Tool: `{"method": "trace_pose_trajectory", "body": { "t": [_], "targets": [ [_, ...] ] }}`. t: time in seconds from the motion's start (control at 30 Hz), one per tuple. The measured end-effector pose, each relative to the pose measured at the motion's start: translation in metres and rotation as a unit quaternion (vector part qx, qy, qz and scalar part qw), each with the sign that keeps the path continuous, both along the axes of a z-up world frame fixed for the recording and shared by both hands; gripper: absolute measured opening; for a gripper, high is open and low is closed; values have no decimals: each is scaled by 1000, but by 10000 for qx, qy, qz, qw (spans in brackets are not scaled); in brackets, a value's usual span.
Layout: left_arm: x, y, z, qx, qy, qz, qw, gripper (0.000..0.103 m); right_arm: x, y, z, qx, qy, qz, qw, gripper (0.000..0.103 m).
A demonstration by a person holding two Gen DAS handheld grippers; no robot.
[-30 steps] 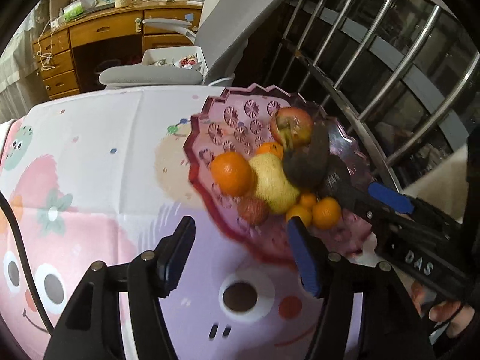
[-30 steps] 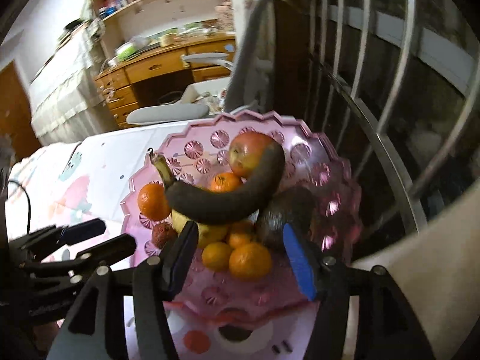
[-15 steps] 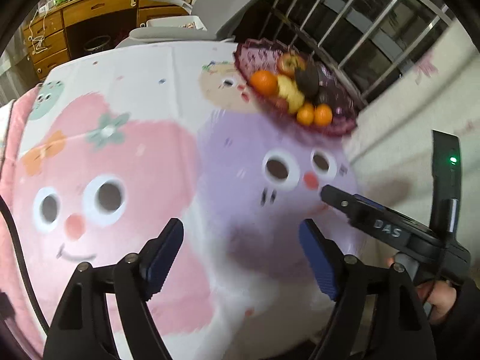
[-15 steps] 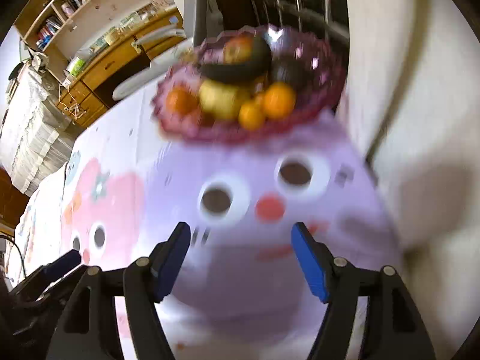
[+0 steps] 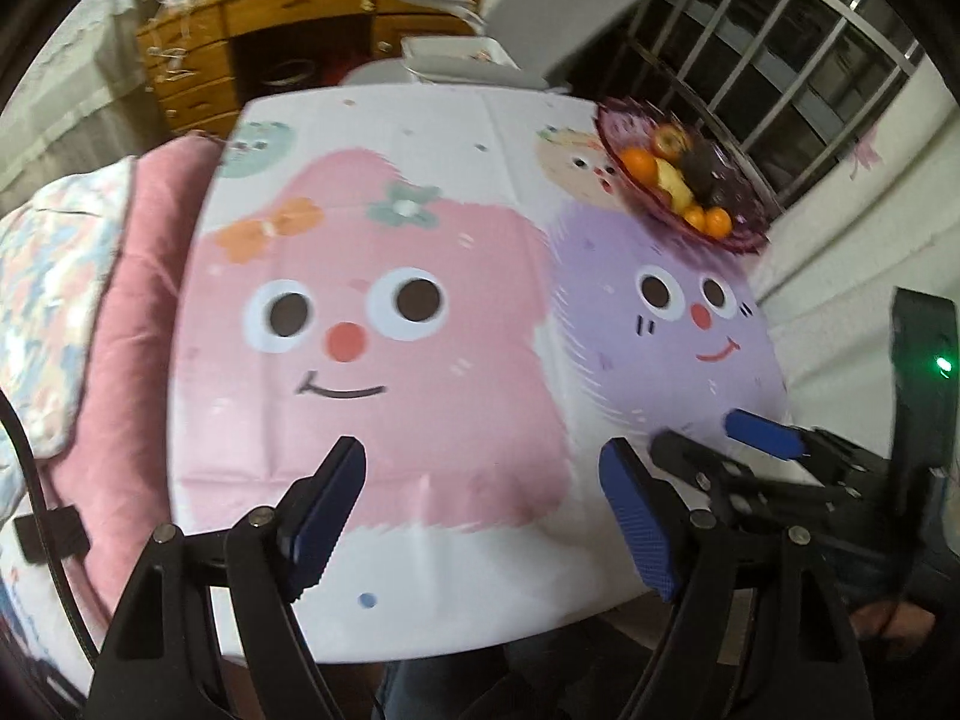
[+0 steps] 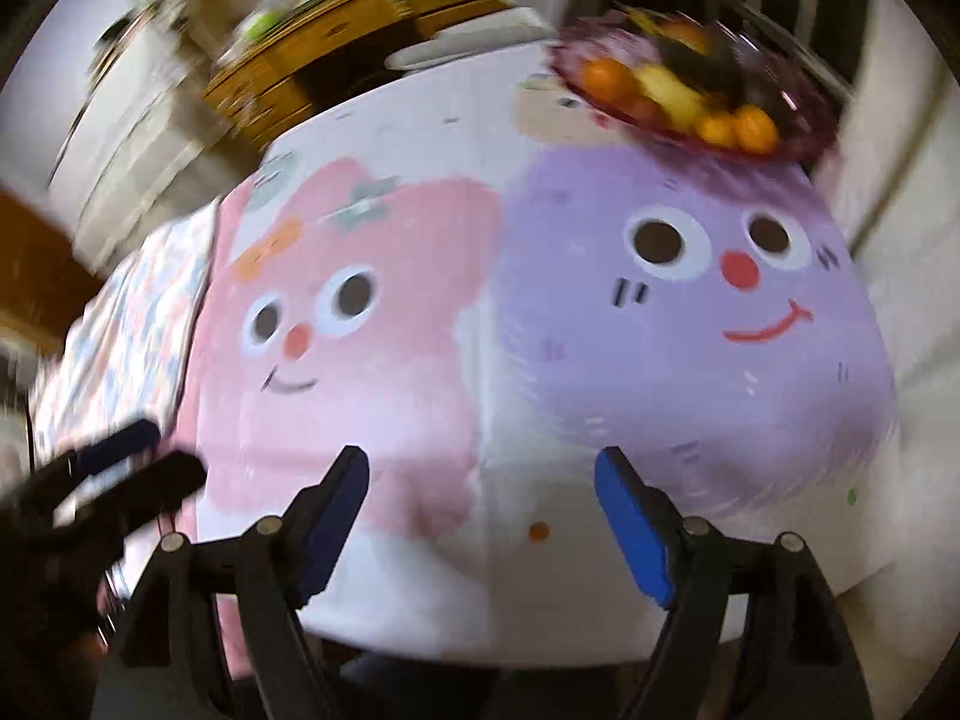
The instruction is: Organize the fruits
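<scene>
A purple glass fruit bowl sits at the table's far right corner, piled with oranges, an apple, a yellow fruit and a dark banana. My left gripper hangs over the near table edge, open and empty. My right gripper is also back at the near edge, jaws still opening, nothing between them. The right gripper shows at the left wrist view's right side. In the right wrist view the left gripper appears blurred.
The table carries a cartoon cloth with a pink and a purple face. A pink cushion and patterned blanket lie left. A grey chair, a wooden desk and a window grille stand behind; a white wall is right.
Both grippers pulled back from the bowl to the near table edge and opened wider. The bowl now looks small and far, with the banana lying in it.
</scene>
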State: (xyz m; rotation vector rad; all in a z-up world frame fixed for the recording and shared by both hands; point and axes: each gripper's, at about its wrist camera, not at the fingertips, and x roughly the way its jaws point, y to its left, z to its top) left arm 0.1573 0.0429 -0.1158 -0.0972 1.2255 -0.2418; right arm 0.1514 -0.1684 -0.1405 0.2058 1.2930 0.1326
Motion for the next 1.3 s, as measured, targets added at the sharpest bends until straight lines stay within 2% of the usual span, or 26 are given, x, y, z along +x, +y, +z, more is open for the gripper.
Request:
{"method": "trace_pose_trajectory", "body": {
  "t": [0.17, 0.27, 0.43, 0.57, 0.73, 0.87, 0.93, 1.07, 1.3],
  "targets": [
    [-12, 8, 39, 395, -289, 202, 9986, 81, -7, 10, 38, 149, 69, 597, 9981, 86],
    [-17, 13, 61, 344, -320, 329, 9984, 84, -15, 7, 58, 27, 87, 884, 9960, 87],
    [-24, 3, 95, 493, -577, 406, 9963, 85, -25, -7, 91, 54, 267, 907, 9955, 87],
    [-29, -5, 114, 402, -664, 569, 9954, 89, -40, -14, 121, -173, 161, 986, 9948, 88],
    [-34, -23, 117, 449, -722, 563, 9948, 89, -53, -28, 136, -329, -67, 589, 9977, 89],
    [-37, -37, 114, 624, -776, 463, 9940, 89, -56, -39, 137, -368, -246, 243, 9987, 97],
    [-39, -42, 113, 706, -802, 441, 9933, 93, -57, -42, 138, -367, -382, 111, 9985, 98],
    [-44, -45, 111, 813, -857, 475, 9919, 102, -60, -44, 144, -471, -651, -20, 9968, 103],
    [-51, -40, 112, 910, -910, 545, 9902, 102, -64, -35, 144, -582, -724, 76, 9956, 103]
  ]
}}
